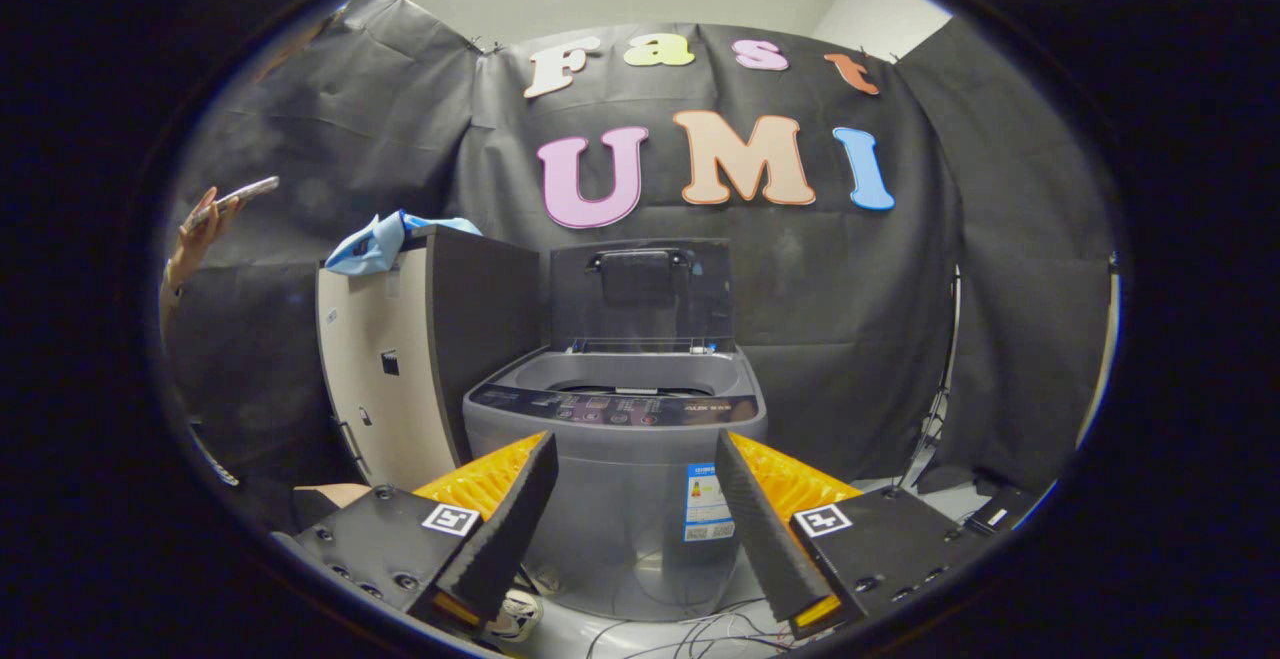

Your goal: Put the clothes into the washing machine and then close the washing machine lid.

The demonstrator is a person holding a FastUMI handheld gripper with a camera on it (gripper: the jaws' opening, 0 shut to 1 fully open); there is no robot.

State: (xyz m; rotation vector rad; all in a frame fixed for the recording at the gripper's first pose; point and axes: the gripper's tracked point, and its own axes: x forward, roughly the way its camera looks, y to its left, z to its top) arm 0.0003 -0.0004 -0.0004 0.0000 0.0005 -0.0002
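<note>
Your tongs (633, 499) are spread wide, holding and touching nothing. The washer (615, 459) stands at frame center beyond them, lid (640, 294) raised. The clothes (375, 244) lie on the cabinet (400, 369), upper left.

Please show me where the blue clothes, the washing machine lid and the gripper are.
blue clothes (372, 244): gripper view, middle of the bundle on the cabinet.
washing machine lid (640, 294): gripper view, centre of the raised panel.
gripper (636, 459): gripper view, gap between the open fingertips.
</note>
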